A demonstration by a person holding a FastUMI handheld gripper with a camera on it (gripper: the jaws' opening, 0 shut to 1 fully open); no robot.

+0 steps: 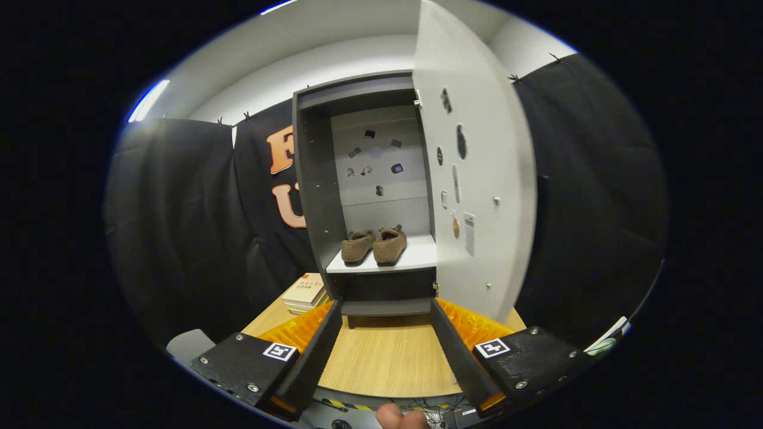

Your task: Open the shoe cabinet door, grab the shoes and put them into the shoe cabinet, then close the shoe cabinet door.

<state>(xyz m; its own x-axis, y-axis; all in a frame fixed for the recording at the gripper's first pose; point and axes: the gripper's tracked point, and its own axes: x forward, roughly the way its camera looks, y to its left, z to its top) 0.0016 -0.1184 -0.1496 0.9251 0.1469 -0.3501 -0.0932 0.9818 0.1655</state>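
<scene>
The shoe cabinet [316, 196] stands on the wooden table beyond my fingers, its door [477, 179] swung wide open to the right. A pair of fuzzy brown shoes [374, 245] sits side by side on the cabinet's white shelf [417, 256], heels toward me. My gripper [386, 310] is open, fingers spread wide with nothing between them, held back from the cabinet's base. The door's inner face carries small stickers.
A short stack of books [305, 293] lies on the table [381, 363] left of the cabinet base. Black cloth hangs on both sides. A fingertip [399, 417] shows below the gripper. A pale object [191, 344] sits low on the left.
</scene>
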